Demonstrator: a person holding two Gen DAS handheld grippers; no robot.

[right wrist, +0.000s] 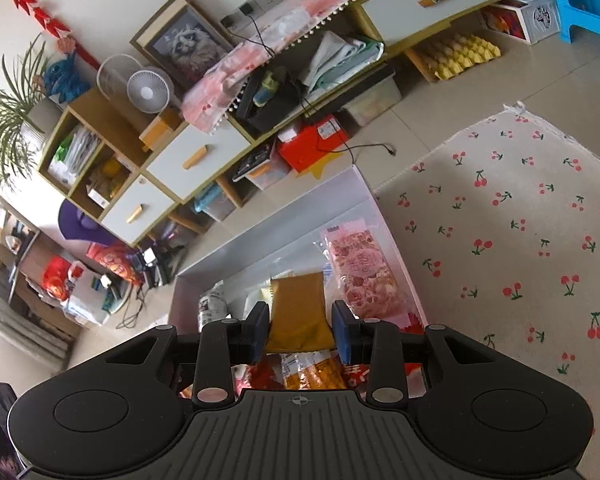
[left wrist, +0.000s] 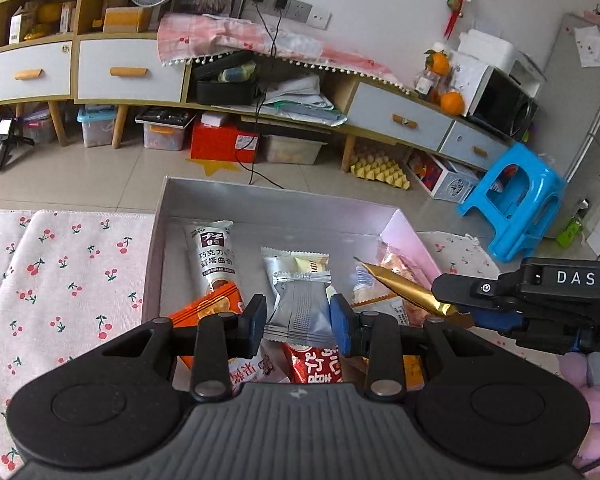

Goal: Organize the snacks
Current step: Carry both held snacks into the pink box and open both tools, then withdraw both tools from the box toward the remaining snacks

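The left gripper (left wrist: pixel 299 322) clamps a silver snack packet (left wrist: pixel 300 308) between its blue pads, holding it over the near end of the grey box (left wrist: pixel 260 200); the right gripper (right wrist: pixel 300 328) pinches a gold packet (right wrist: pixel 299 312) by its end, above the box's right edge; inside the box lie a tall white biscuit pack (left wrist: pixel 212 254) near the left wall, an orange packet (left wrist: pixel 208 306) at the near left corner, and a pink packet (right wrist: pixel 360 272) along the right wall; the cherry-print cloth (right wrist: pixel 520 220) spreads on both sides of the box.
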